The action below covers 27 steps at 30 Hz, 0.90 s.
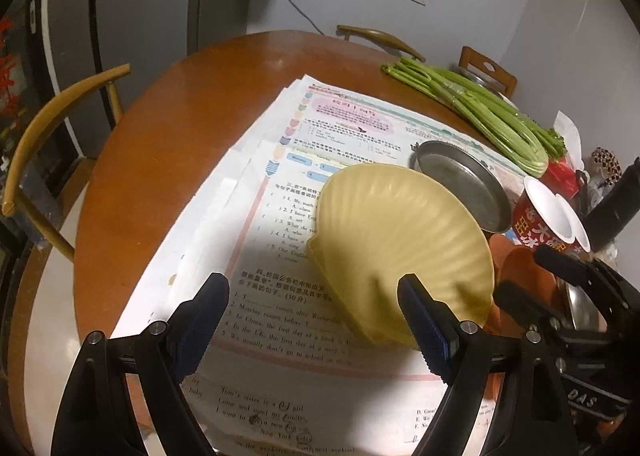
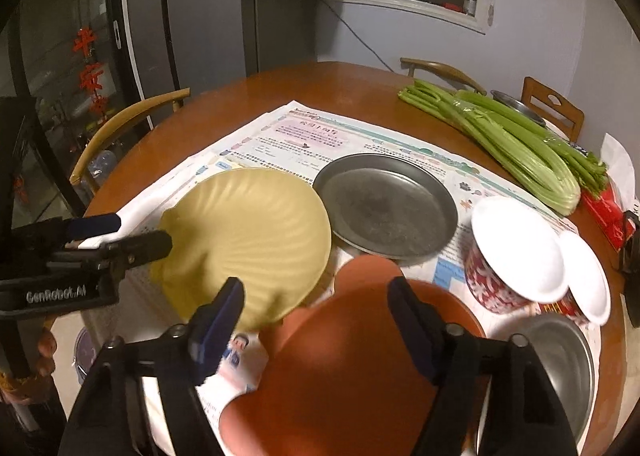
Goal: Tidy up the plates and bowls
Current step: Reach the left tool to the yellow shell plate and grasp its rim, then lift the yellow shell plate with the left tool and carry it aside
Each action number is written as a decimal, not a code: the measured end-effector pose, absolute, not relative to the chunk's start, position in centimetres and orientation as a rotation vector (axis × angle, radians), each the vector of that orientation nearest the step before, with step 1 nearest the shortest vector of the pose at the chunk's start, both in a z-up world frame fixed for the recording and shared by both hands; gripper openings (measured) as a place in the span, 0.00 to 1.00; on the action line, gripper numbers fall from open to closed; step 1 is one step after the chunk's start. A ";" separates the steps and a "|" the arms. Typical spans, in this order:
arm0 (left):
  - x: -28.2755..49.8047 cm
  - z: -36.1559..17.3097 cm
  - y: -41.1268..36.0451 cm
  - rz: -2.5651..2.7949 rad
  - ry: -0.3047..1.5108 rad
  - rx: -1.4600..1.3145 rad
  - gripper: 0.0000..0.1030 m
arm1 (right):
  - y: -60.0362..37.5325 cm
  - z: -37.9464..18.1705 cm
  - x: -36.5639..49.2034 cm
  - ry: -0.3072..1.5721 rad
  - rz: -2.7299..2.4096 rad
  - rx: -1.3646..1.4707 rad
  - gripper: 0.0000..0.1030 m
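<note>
While both tools gape empty, the shell-shaped plate (image 1: 404, 248) lies ribbed, pale yellow — beside a dull metal plate (image 2: 386, 206).

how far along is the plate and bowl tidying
Barely started: nothing looks stacked yet. The yellow shell-shaped plate, metal plate and two red-and-white bowls lie apart on the papers. In hand: the right gripper straddles the orange plate, and the left gripper hovers open by the yellow one. All stacking is left.
</note>
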State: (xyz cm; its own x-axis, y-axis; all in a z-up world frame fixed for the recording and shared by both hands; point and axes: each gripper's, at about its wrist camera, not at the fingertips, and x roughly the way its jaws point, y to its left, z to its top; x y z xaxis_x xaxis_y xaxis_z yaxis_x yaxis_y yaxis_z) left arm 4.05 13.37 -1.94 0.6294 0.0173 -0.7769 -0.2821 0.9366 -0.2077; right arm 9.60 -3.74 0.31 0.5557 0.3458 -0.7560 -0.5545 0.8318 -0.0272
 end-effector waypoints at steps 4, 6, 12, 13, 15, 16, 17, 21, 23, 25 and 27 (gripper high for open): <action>4.7 -2.3 13.1 0.174 0.887 -0.308 0.84 | -3.3 -0.2 11.0 0.855 0.572 -0.249 0.65; 5.0 -2.4 13.1 0.173 0.887 -0.308 0.84 | -2.9 -0.5 11.4 0.858 0.575 -0.260 0.62; 5.3 -2.4 12.9 0.169 0.883 -0.295 0.84 | -1.8 -1.5 12.1 0.870 0.592 -0.290 0.54; 5.4 -2.4 12.9 0.167 0.882 -0.295 0.83 | -1.7 -1.6 12.2 0.873 0.593 -0.293 0.53; 5.5 -2.5 12.8 0.161 0.881 -0.293 0.80 | -1.4 -1.7 12.2 0.868 0.604 -0.303 0.52; 5.5 -2.5 12.8 0.157 0.879 -0.294 0.75 | -1.2 -1.7 12.2 0.865 0.612 -0.309 0.51; 5.6 -2.5 12.7 0.153 0.879 -0.293 0.68 | -0.9 -1.8 12.3 0.862 0.624 -0.317 0.50; 5.8 -2.8 12.7 0.129 0.893 -0.306 0.49 | -0.5 -2.1 12.4 0.874 0.646 -0.324 0.50; 6.0 -3.0 12.7 0.119 0.899 -0.312 0.41 | -0.4 -2.2 12.5 0.875 0.651 -0.324 0.50; 6.0 -3.1 12.9 0.122 0.895 -0.321 0.40 | -0.5 -2.1 12.5 0.876 0.654 -0.322 0.50; 6.0 -3.1 13.2 0.123 0.893 -0.340 0.38 | -0.5 -2.0 12.4 0.874 0.655 -0.324 0.50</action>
